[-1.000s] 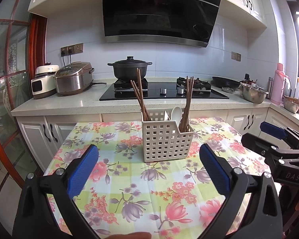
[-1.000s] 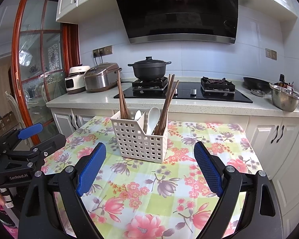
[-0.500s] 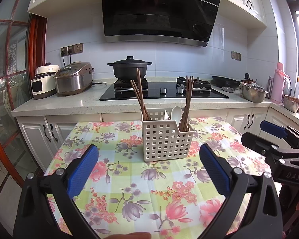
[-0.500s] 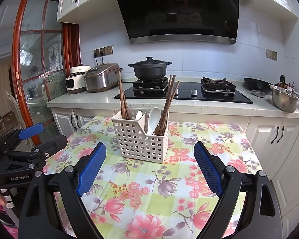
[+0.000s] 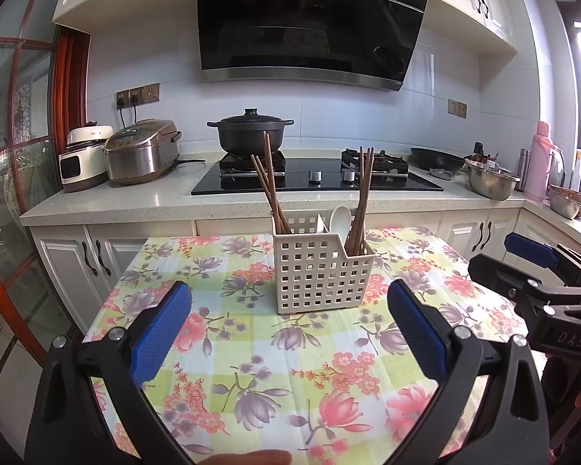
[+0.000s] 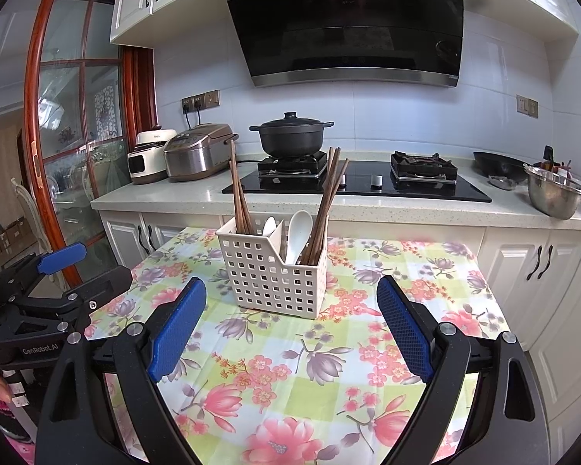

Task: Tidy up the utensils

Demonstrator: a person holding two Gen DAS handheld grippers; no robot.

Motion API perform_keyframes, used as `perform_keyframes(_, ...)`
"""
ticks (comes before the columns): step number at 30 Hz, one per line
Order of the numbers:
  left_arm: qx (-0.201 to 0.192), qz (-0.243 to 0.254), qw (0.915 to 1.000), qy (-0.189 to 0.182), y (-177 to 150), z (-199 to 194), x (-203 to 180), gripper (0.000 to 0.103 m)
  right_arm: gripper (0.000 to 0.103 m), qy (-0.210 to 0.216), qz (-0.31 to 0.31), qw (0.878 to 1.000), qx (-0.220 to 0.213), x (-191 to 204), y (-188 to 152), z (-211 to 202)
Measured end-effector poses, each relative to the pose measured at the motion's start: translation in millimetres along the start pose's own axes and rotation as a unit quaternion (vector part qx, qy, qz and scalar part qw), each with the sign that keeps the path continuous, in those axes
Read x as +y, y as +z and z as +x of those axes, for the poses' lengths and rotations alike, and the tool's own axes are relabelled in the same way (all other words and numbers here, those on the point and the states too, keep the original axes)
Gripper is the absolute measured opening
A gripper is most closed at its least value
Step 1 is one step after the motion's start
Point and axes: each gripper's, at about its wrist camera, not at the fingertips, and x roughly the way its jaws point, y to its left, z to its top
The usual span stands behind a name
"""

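A white perforated utensil basket (image 5: pixel 321 273) (image 6: pixel 275 273) stands upright on the floral tablecloth (image 5: pixel 251 352). Brown chopsticks (image 5: pixel 269 190) lean in its left compartment and more chopsticks (image 5: pixel 362 197) in its right one. White spoons (image 6: pixel 298 234) stand in the middle. My left gripper (image 5: pixel 288 329) is open and empty, in front of the basket above the table. My right gripper (image 6: pixel 290 325) is open and empty, also short of the basket. Each gripper shows at the edge of the other's view, the right one (image 5: pixel 538 275) and the left one (image 6: pixel 58 279).
Behind the table runs a counter (image 5: pixel 155 201) with a black pot (image 5: pixel 251 131) on the stove, two rice cookers (image 5: pixel 141 153), a steel bowl (image 5: pixel 492 182) and a pink flask (image 5: pixel 540 166). A glass door (image 6: pixel 69 147) stands at the left.
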Motion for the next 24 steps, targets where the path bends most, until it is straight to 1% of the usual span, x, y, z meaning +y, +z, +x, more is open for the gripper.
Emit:
perform_keyframes(19,0.008,0.004,0.9999,-0.006,-0.1,1.6,-4.1,0.098,0.084,0.001,-0.002,1.000,0.001,0.5,1.1,-0.8)
perform_keyframes(21,0.011,-0.005,0.9999,-0.009,-1.5,1.9,-1.4,0.098,0.084,0.001,-0.002,1.000,0.002,0.5,0.8,-0.5)
perform_keyframes(24,0.011,0.000,0.9998,0.015,-2.9,3.4,-0.7,0.098,0.084,0.001,0.001,1.000,0.003,-0.9,0.6,0.3)
